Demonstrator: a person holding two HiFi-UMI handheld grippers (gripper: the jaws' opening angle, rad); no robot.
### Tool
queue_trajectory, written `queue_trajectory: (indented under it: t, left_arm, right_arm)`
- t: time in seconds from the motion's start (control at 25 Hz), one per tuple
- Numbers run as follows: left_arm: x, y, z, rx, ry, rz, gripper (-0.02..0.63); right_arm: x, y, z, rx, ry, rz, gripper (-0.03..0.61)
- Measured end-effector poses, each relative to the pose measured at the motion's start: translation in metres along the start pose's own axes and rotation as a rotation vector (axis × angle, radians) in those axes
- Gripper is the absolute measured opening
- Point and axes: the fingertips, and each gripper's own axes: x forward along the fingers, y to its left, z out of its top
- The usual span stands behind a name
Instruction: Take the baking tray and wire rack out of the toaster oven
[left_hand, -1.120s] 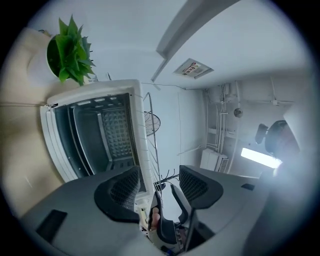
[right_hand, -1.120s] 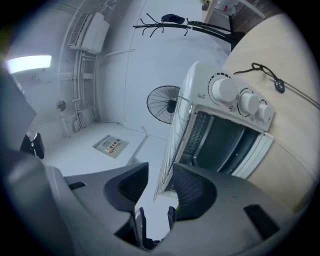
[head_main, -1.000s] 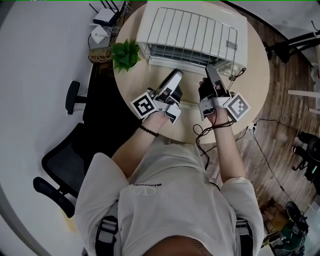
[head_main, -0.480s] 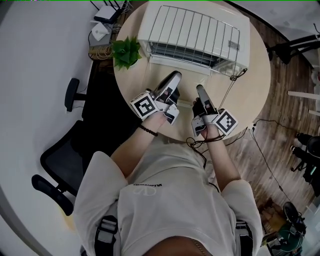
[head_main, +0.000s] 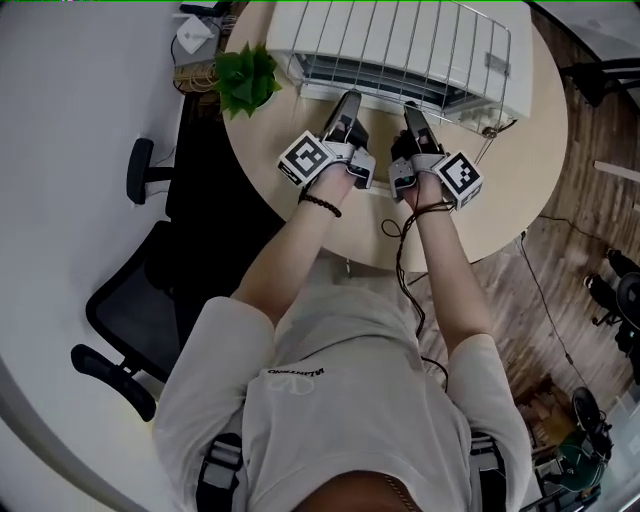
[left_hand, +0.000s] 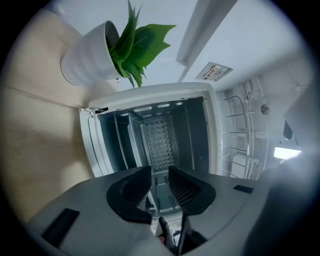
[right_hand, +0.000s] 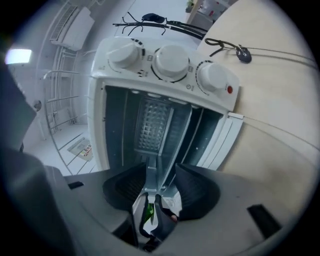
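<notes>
One round table (head_main: 520, 180) of pale wood fills the upper middle of the head view, and a black office chair (head_main: 130, 320) stands beside it at the left of the frame. A white toaster oven (head_main: 400, 45) sits at the top of the frame on the table, its cavity open toward the person. A potted green plant (head_main: 245, 80) stands just beside the oven's left corner.

Both forearms reach up the frame to the oven's mouth, where the two grippers are side by side, near each other but apart.

The left gripper (left_hand: 159, 172) has just been closing its jaws. They now stand partly apart with a narrow gap and pinch nothing, and the oven floor shows through the gap.

The right gripper (right_hand: 159, 172) has just been opening and its jaws are spread wide. They straddle the thin front edge of a gridded metal shelf (right_hand: 152, 122). That edge runs close by the left-hand pad (right_hand: 127, 187) in the frame and stays clear of the other.

The shelf is still inside the cavity, at mid height. I cannot tell whether it is the tray or the rack.

Three white knobs (right_hand: 170, 62) line the oven's control panel at the top of the right gripper view.
</notes>
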Motion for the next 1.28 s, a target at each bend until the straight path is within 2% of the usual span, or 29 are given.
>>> queue_trajectory:
  t: [0.2,0.48,0.8,1.0,1.16,1.24,1.28]
  left_arm:
    - [0.018,0.024,0.007,-0.031,-0.033,0.018,0.112]
    - [0.035,0.041,0.006,-0.049,-0.034,0.037,0.112]
    - [0.054,0.046,0.010,-0.065,-0.058,0.019,0.114]
    - [0.065,0.047,0.016,-0.083,-0.076,0.012,0.112]
    - [0.066,0.052,0.017,-0.095,-0.095,0.025,0.055]
    - [0.066,0.053,0.017,-0.105,-0.104,0.016,0.054]
    - [0.066,0.054,0.017,-0.113,-0.108,0.011,0.054]
  right_arm:
    - [0.020,-0.020,0.018,0.050,-0.059,-0.004,0.187]
    - [0.037,-0.036,0.025,0.105,-0.093,-0.017,0.187]
    - [0.052,-0.046,0.040,0.111,-0.146,-0.017,0.187]
    - [0.057,-0.053,0.054,0.149,-0.202,-0.025,0.186]
    - [0.059,-0.057,0.065,0.155,-0.229,-0.032,0.130]
    - [0.061,-0.058,0.066,0.153,-0.227,-0.040,0.130]
    - [0.061,-0.058,0.067,0.153,-0.226,-0.043,0.108]
